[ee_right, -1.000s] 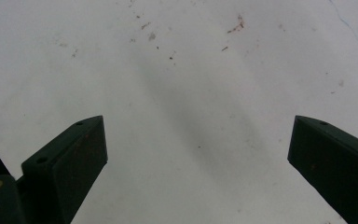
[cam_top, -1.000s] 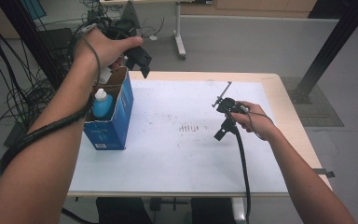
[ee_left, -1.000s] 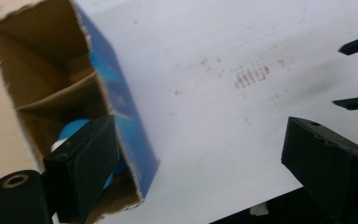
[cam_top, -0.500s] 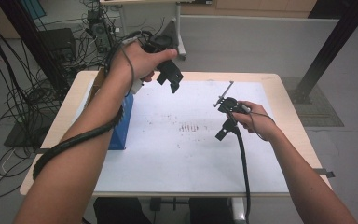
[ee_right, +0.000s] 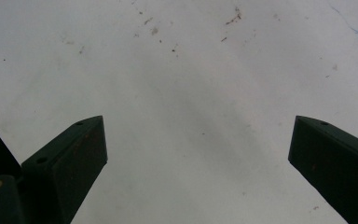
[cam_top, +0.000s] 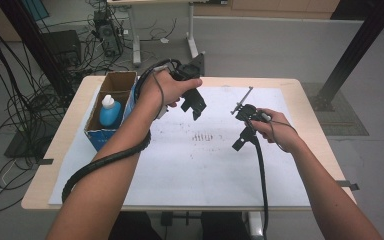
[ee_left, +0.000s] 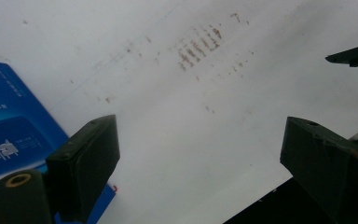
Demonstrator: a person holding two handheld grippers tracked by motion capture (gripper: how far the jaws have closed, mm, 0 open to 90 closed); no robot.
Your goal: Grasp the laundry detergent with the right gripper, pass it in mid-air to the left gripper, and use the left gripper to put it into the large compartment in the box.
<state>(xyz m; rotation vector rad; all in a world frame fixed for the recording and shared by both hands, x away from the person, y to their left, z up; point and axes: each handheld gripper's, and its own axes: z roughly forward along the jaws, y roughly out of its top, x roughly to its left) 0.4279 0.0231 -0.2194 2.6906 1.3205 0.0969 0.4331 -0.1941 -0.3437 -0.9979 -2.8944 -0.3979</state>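
My left gripper (cam_top: pixel 194 107) hangs in the air over the far left part of the white sheet (cam_top: pixel 200 170), just right of the blue carton (cam_top: pixel 96 136). In the left gripper view its jaws (ee_left: pixel 200 128) stand wide open with nothing between them, and the carton's blue side (ee_left: pixel 9 135) shows at the left. My right gripper (cam_top: pixel 241 140) is held over the sheet's right half, pointing down. In the right gripper view it (ee_right: pixel 200 123) is open too, with bare stained sheet beneath. A blue bottle with a white cap (cam_top: pixel 110 112) stands inside the carton.
Brown smudges (cam_top: pixel 205 136) mark the middle of the sheet. The wooden table (cam_top: pixel 70 125) has bare margins at left and right. Cables and equipment (cam_top: pixel 105 35) lie on the floor behind; a black post (cam_top: pixel 350 55) rises at the back right.
My left gripper has swung right from above the carton to over the sheet, and the bottle is uncovered. The right gripper has stayed put.
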